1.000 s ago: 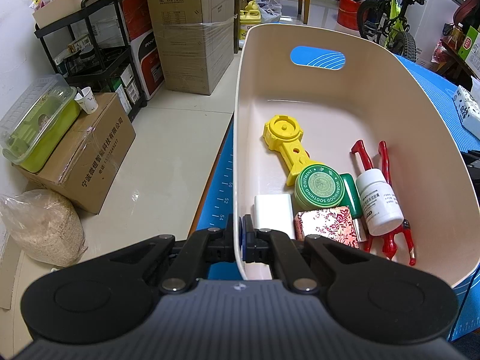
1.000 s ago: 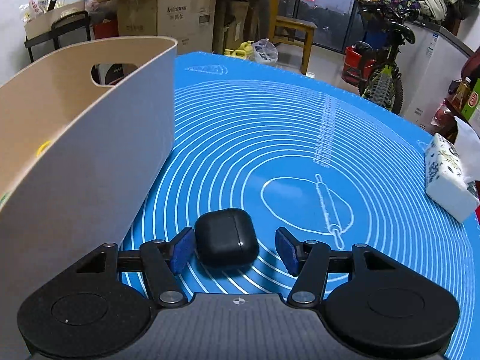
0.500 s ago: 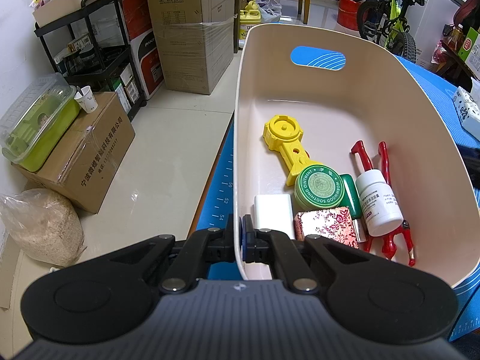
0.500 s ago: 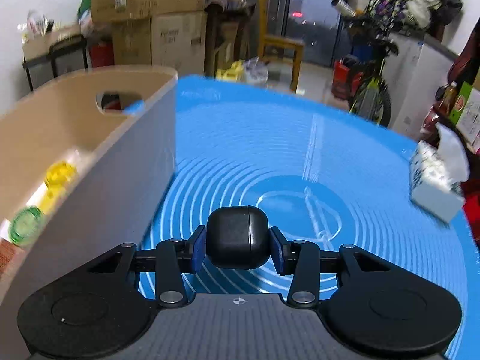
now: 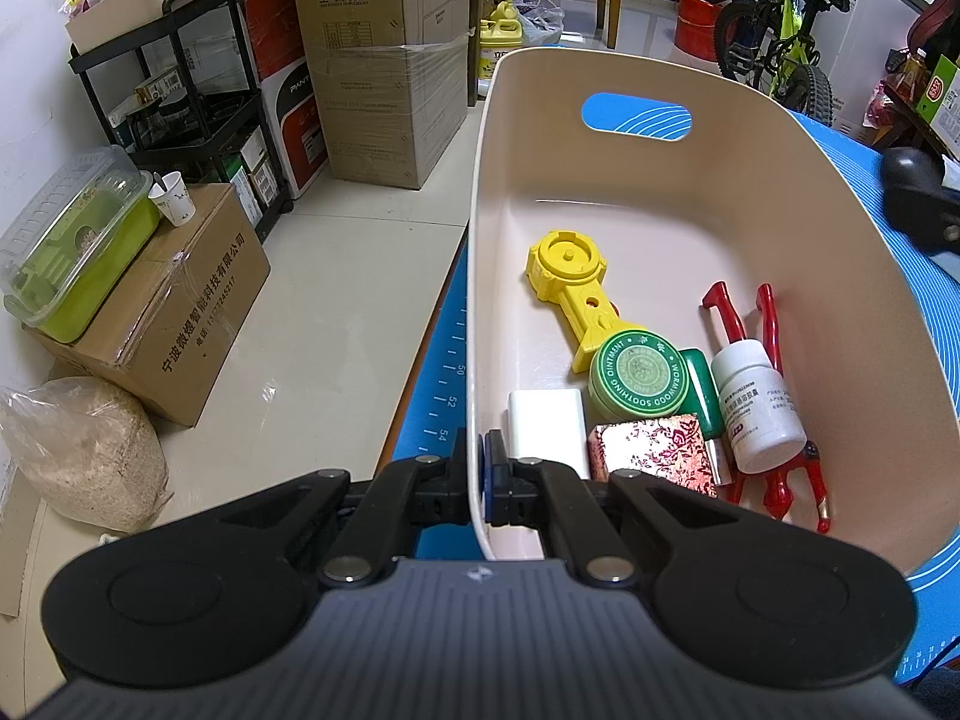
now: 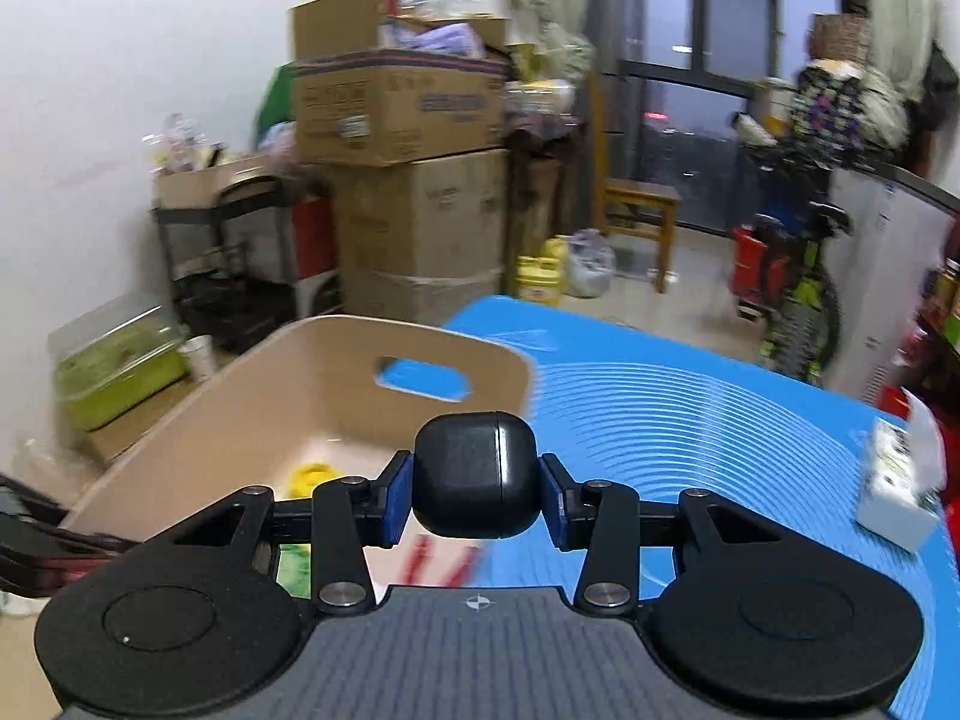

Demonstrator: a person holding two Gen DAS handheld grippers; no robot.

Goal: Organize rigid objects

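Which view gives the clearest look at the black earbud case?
The right wrist view: the black earbud case sits sharp and centred, clamped between the right gripper pads above the beige bin. The left wrist view shows only a dark, blurred shape at its right edge, past the bin wall.

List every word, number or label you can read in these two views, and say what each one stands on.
"OINTMENT", "WORMWOOD SOOTHING": green tin lid in the beige bin.
"50", "52", "54": ruler marks at the blue mat's edge.
"宁波微煜智能科技有限公司": cardboard box on the floor.
"空气净化器": tall carton.
White bottle label: too small to read.
Right-wrist view: carton print too blurred to read.
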